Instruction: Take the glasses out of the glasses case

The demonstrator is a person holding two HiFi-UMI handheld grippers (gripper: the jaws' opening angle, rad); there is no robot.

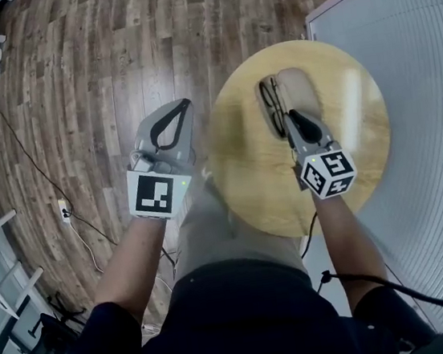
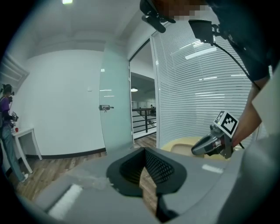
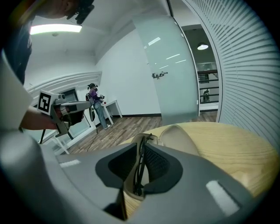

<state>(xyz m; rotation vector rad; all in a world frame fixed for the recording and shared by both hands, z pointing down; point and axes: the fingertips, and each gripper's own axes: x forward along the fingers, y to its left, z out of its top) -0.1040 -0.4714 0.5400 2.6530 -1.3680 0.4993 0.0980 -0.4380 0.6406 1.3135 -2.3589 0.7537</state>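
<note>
1. Table [image 1: 350, 171]: a round top of pale wood at the person's right. It is bare except for the task's things, which lie toward its far side, so the work sits within easy reach of one arm.
2. Floor [image 1: 94, 67]: dark wood planks. The left gripper [image 1: 182, 108] hangs over them, well apart from the table, probably parked out of the way because this step needs only one tool.
3. In its own view, the left gripper [image 2: 144, 153] has its tips brought together with nothing between them. Only floor shows through the gap lower down.
4. The right gripper [image 1: 290, 116] reaches across the table to the glasses case [image 1: 301, 89]. It points along the case's length, which lines it up with the frame.
5. The glasses case [image 3: 179, 135] is beige and lies open on the table, its domed half beside the shallow half that holds the glasses. Because it is open, the contents can be reached from above.
6. Glasses [image 1: 271, 107]: dark-framed and standing on edge in the shallow half, not yet out. In the right gripper view the glasses [image 3: 141, 162] run straight between the jaws of the right gripper [image 3: 142, 146], which look closed onto the thin frame. I judge the lift is about to begin.
</note>
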